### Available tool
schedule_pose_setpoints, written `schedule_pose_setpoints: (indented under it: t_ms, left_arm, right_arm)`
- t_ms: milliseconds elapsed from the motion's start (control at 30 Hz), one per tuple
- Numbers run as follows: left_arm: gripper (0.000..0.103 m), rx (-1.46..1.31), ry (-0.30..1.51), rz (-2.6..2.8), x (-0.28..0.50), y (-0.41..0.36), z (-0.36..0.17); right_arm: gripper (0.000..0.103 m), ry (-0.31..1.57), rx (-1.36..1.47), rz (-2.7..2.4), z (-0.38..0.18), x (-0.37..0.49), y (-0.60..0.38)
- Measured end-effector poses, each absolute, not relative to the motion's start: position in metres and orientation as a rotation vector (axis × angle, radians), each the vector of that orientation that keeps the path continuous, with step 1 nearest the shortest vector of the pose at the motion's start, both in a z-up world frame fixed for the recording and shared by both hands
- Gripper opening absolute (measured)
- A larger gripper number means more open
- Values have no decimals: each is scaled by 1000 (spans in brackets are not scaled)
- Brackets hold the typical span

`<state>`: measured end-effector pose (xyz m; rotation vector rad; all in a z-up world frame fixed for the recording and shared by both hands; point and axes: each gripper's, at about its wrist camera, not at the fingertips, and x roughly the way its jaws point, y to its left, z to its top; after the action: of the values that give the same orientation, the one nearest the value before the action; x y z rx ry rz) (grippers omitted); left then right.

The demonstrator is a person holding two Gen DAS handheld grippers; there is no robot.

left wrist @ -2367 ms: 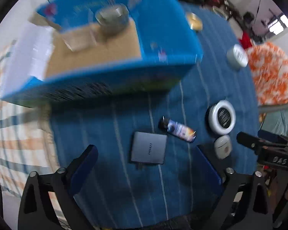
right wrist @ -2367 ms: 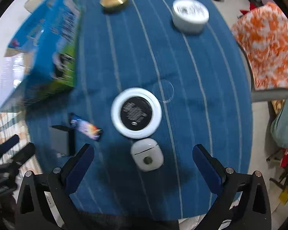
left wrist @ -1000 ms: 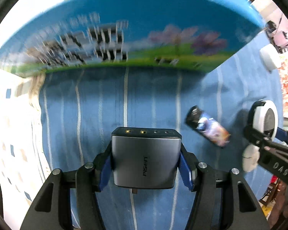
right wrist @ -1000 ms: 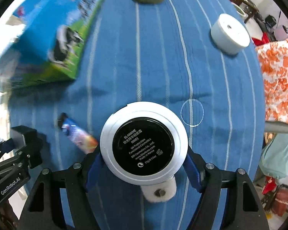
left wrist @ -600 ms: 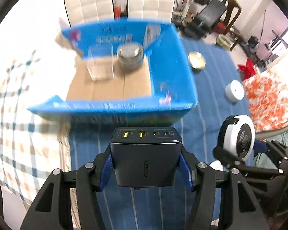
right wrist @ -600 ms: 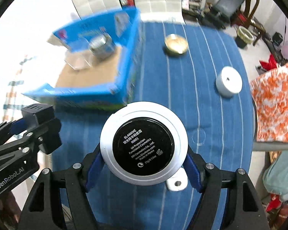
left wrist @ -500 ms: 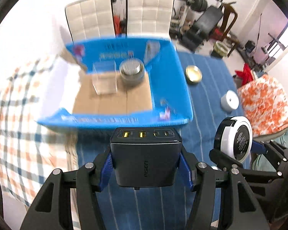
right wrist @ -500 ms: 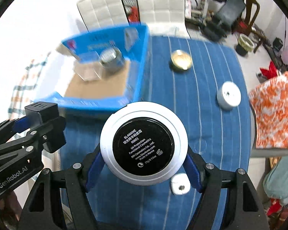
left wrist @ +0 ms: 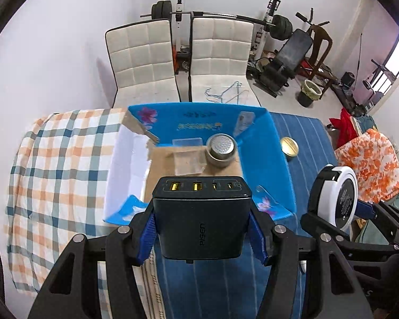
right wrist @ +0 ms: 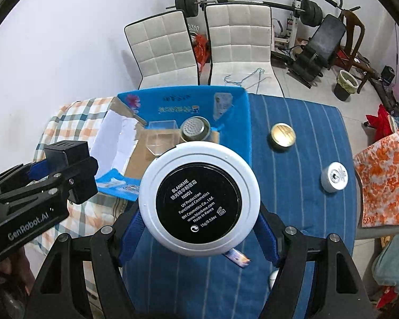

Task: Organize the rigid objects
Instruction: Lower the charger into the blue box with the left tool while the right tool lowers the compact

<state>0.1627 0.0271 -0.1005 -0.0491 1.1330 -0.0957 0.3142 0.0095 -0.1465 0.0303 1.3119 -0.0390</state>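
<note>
**Charger and compact held above the table, box ahead**

The left tongs (left wrist: pixel 202 235) are pinched on a dark PISEN charger (left wrist: pixel 201 222), which is gripped by its two sides between the blue pads, its port face turned forward toward the blue box (left wrist: pixel 266 156). The right tongs (right wrist: pixel 199 228) are clamped on a round white compact (right wrist: pixel 199 202) with a black label, held by its rim with the label facing the camera. Both things are carried above the blue striped table (right wrist: pixel 306 164), near the box's near wall.

Inside the open box, a clear plastic case (left wrist: pixel 188 156) and a round metal tin (left wrist: pixel 220 150) are seen side by side on the cardboard floor. On the table to the right of the box, a gold-lidded tin (right wrist: pixel 282 134) and a small white jar (right wrist: pixel 333 176) are set well apart. A small colourful tube (right wrist: pixel 238 257) is partly visible beneath the compact. A checked cloth (left wrist: pixel 58 164) is spread on the left side.
</note>
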Motion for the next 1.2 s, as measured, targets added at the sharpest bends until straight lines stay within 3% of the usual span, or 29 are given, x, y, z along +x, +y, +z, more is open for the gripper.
schedule_pose_setpoints:
  t_ms: [400, 867, 1200]
  left_arm:
    - [56, -79, 1252, -34, 252, 98, -172]
    - [56, -46, 1519, -75, 309, 86, -288]
    - [56, -61, 1592, -105, 326, 76, -319]
  right_arm:
    - [76, 1434, 110, -107, -247, 396, 11]
    - [77, 1630, 138, -176, -373, 440, -1]
    - [77, 1719, 173, -182, -413, 448, -10]
